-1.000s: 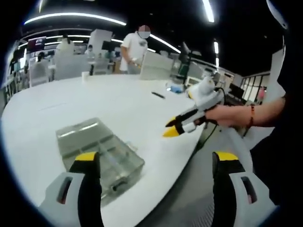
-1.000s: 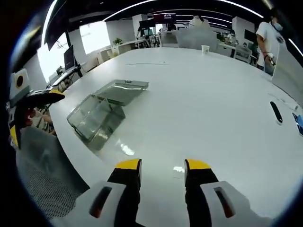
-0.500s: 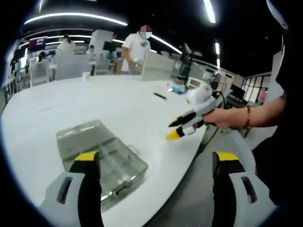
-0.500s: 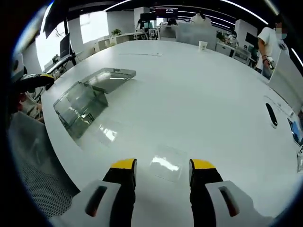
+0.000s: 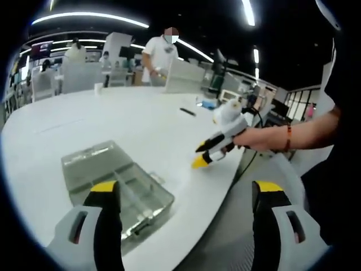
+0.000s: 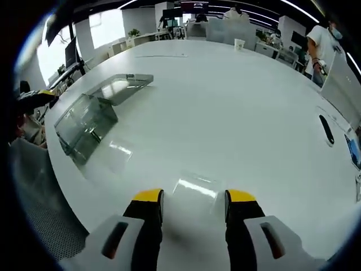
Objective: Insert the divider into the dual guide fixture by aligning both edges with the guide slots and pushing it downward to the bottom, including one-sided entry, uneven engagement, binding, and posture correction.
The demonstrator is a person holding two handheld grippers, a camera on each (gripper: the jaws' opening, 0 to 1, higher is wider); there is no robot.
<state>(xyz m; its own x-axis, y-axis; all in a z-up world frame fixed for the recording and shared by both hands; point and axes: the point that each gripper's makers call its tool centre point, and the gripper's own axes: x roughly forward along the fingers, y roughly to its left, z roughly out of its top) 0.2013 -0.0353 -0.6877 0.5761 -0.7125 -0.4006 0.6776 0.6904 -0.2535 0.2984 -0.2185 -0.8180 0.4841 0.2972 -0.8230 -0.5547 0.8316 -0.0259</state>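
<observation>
The dual guide fixture (image 5: 115, 183), a clear plastic box, sits near the table's curved edge just ahead of my left gripper (image 5: 186, 189). That gripper is open wide with nothing between its jaws. In the right gripper view the fixture (image 6: 84, 124) lies at the left with its clear lid (image 6: 121, 87) swung back flat. A clear divider sheet (image 6: 194, 186) lies flat on the white table, just ahead of my open right gripper (image 6: 194, 197). A hand holds the right gripper (image 5: 214, 147) tilted down at the table edge. The left gripper (image 6: 36, 99) shows at the far left.
The white table (image 6: 237, 101) curves away, its edge running close under both grippers. A black pen-like object (image 6: 325, 125) lies at the right, and a paper cup (image 6: 241, 43) stands far back. A person (image 5: 161, 56) stands beyond the table. Desks and screens fill the background.
My right gripper has moved forward and down over the table, so the clear divider now lies just ahead of its tips. The left gripper has barely moved.
</observation>
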